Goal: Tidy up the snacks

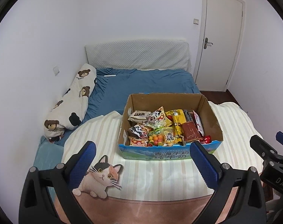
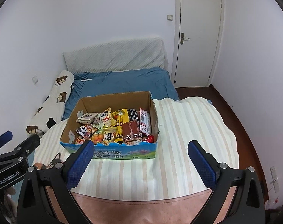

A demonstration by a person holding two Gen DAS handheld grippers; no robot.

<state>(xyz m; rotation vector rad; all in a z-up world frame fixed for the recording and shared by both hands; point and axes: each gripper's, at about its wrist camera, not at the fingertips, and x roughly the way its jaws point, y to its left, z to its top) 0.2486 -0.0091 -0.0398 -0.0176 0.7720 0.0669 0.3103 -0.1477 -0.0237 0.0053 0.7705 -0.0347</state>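
Snack box on striped blanket

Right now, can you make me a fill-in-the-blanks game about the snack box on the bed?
1. The snacks lie inside a cardboard box whose top is ____.
2. The box stands on a ____ blanket with a cat picture.
3. The pillow by the wall has pictures of ____ on it.
4. The left gripper and the right gripper both hold ____.

Missing words: open; striped; bears; nothing
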